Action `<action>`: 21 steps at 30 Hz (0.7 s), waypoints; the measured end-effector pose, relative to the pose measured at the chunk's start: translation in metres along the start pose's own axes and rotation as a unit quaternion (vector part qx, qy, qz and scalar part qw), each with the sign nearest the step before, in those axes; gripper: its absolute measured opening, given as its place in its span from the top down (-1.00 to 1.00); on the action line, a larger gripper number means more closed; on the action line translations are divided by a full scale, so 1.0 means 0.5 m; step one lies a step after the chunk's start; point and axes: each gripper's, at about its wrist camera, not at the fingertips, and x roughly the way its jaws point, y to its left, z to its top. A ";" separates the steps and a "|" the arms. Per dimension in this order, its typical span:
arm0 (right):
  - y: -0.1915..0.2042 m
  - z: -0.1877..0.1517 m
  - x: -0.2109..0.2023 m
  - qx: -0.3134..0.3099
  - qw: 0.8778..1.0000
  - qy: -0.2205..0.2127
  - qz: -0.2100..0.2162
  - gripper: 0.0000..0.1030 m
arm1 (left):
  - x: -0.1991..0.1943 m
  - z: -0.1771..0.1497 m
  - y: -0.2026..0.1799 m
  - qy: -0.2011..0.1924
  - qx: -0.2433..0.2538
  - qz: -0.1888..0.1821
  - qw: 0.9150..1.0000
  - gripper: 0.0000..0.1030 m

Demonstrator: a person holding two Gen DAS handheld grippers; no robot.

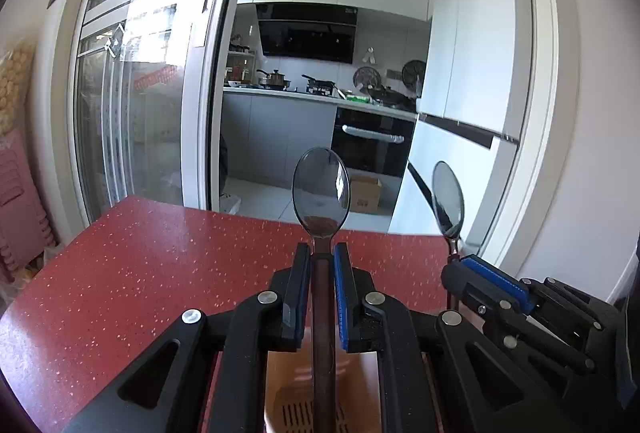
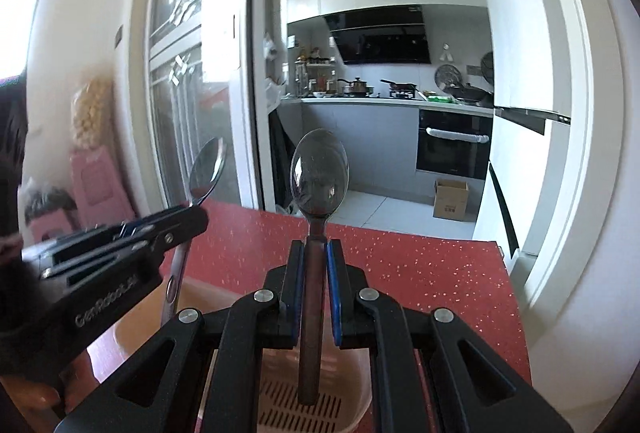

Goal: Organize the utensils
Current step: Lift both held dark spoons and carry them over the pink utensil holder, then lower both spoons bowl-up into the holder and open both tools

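My left gripper (image 1: 321,253) is shut on a metal spoon (image 1: 320,189), bowl up, handle pointing down toward a slotted utensil basket (image 1: 296,413). It also shows in the right wrist view (image 2: 188,217), gripping its spoon (image 2: 208,169). My right gripper (image 2: 316,249) is shut on a second metal spoon (image 2: 319,173), bowl up, handle hanging over the pinkish slotted basket (image 2: 352,405). The right gripper shows at the right in the left wrist view (image 1: 460,265) with its spoon (image 1: 448,199). Both grippers hover side by side above the basket.
The basket stands on a red speckled table (image 1: 140,273), whose far edge meets a glass sliding door (image 1: 132,93) and an open kitchen doorway. A white fridge (image 1: 472,73) stands at the right. Pink stools (image 1: 16,213) stand at the left.
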 end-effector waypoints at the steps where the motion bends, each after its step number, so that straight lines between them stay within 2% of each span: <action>1: 0.002 -0.007 0.001 -0.005 1.000 0.001 0.002 0.77 | 0.000 -0.007 -0.001 0.002 0.009 0.003 1.000 0.20; 10: 0.019 -0.049 0.003 -0.031 0.999 0.025 0.012 0.76 | -0.021 -0.044 -0.015 0.017 0.037 0.019 0.999 0.20; 16: 0.014 -0.050 0.008 -0.022 0.998 0.054 0.027 0.72 | -0.051 -0.040 -0.008 0.021 0.030 0.023 0.999 0.20; 17: 0.012 -0.047 0.008 -0.017 0.998 0.060 0.029 0.68 | -0.058 -0.039 -0.005 0.025 0.028 0.026 0.999 0.20; 18: 0.011 -0.046 0.008 -0.013 0.997 0.065 0.031 0.52 | -0.068 -0.037 -0.002 0.028 0.025 0.027 0.999 0.20; 19: 0.010 -0.046 0.006 -0.009 0.997 0.067 0.032 0.27 | -0.076 -0.036 0.000 0.029 0.024 0.029 0.999 0.20; 21: 0.009 -0.039 -0.009 -0.005 0.998 0.060 0.026 0.02 | -0.098 -0.037 0.002 0.028 0.029 0.041 0.998 0.20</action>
